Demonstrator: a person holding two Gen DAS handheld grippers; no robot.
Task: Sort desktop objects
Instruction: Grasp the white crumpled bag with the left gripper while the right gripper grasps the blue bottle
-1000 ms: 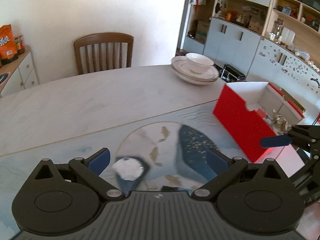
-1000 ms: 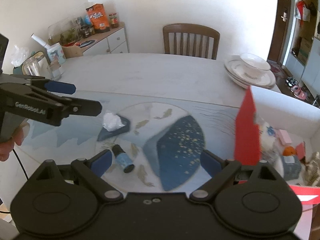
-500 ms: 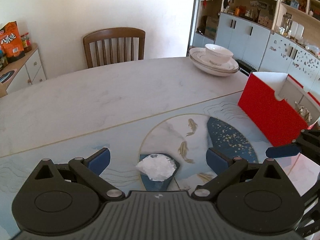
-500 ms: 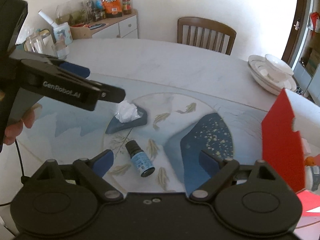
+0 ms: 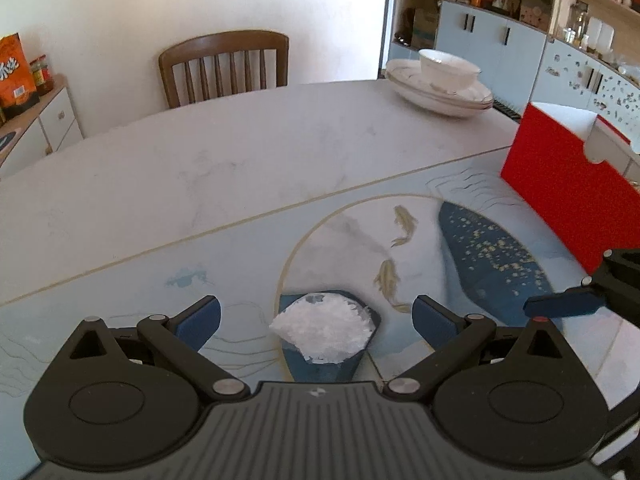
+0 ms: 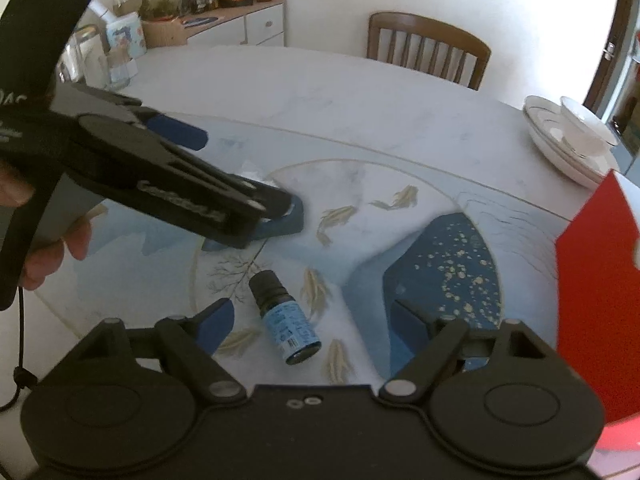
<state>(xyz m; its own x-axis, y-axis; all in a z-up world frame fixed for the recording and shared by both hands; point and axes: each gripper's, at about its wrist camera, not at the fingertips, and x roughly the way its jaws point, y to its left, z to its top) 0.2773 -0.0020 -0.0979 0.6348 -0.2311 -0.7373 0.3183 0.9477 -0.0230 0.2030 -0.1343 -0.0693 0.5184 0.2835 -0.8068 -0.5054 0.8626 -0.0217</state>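
Left gripper [image 5: 316, 316] low over the painted blue table mat [image 5: 492, 256], blue-padded fingers spread wide, and the crumpled white tissue wad [image 5: 322, 330] sits between them on the mat, untouched. Over to the right gripper [image 6: 310, 318], also spread wide, hovering with the small dark dropper bottle with a light-blue label [image 6: 286, 318] lying on its side between its fingers. Far right, the red open cardboard box [image 5: 568, 196] stands at the mat's edge.
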